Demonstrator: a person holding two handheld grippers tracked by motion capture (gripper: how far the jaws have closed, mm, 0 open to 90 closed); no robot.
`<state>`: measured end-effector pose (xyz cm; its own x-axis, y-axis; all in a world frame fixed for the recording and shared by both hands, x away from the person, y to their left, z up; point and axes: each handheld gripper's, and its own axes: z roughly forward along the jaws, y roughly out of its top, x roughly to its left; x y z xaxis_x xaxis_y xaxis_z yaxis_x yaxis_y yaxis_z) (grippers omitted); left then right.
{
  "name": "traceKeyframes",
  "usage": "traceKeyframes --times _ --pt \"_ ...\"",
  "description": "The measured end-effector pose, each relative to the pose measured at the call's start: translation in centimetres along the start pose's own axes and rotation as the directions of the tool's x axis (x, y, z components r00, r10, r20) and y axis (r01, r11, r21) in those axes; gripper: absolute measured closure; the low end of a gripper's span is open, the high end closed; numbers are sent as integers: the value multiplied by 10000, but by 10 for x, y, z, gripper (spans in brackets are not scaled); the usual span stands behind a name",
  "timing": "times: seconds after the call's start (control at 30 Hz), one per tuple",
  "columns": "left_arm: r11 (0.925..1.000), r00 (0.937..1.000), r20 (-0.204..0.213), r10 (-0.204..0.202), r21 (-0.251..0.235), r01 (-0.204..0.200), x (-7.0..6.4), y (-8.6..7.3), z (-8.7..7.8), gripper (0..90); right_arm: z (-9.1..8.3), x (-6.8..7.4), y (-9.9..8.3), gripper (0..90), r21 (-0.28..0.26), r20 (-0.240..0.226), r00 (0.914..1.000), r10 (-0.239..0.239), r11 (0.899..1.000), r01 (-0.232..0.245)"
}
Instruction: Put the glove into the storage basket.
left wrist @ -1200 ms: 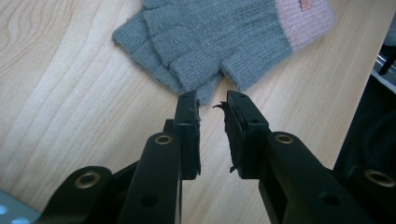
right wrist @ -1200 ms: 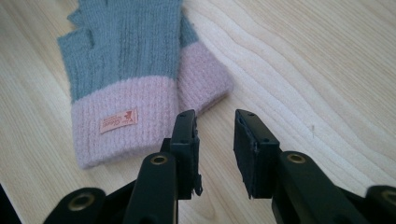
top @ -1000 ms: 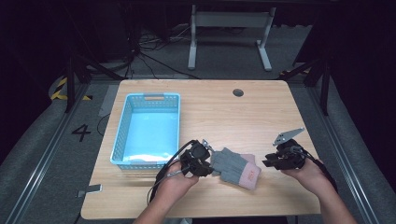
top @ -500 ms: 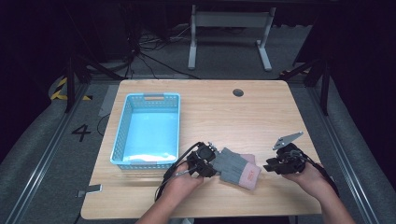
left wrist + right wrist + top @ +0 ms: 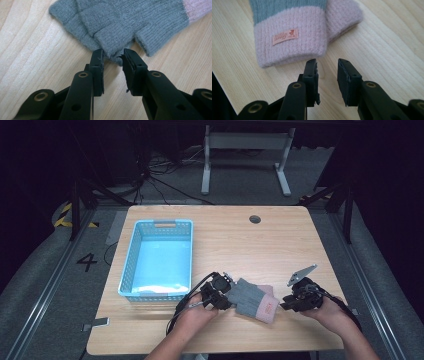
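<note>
- Two tongs flank one pair of gloves (image 5: 254, 300) in the high view: it lies near the tabletop's (image 5: 240, 240) front edge, right of the blue basket (image 5: 159, 257), long axis slanting from fingertips at the left to pink cuffs at the right. Your left tongs (image 5: 226, 292) sit at the finger end, your right tongs (image 5: 285, 304) just off the cuff end; the left is the nearer.
- In the left gripper view, the left tongs (image 5: 113, 56) stand partly open, jaws either side of a grey fingertip edge of the gloves (image 5: 120, 22), touching or nearly so, not yet clamped. The gloves run straight ahead, away from you.
- In the right gripper view, the right tongs (image 5: 327, 65) are partly open and hold nothing; the pink cuff (image 5: 289, 37) with its label lies just ahead and a little left, a bare strip of wood between. I judge a short push forward-left would reach it.
</note>
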<state>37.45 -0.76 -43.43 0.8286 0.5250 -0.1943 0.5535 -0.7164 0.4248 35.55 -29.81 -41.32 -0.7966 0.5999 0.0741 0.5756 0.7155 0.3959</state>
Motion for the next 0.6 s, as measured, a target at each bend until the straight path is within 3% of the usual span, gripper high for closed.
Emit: traceKeyframes --times 0.37,0.6 --pt "9999 9999 32 112 -102 -112 -2 1 -1 699 7 8 6 693 -72 -43 9992 -392 9992 392" --pt "9994 9993 -183 321 -139 -324 -6 3 -1 727 9 12 9 733 -100 83 9981 -613 9981 614"
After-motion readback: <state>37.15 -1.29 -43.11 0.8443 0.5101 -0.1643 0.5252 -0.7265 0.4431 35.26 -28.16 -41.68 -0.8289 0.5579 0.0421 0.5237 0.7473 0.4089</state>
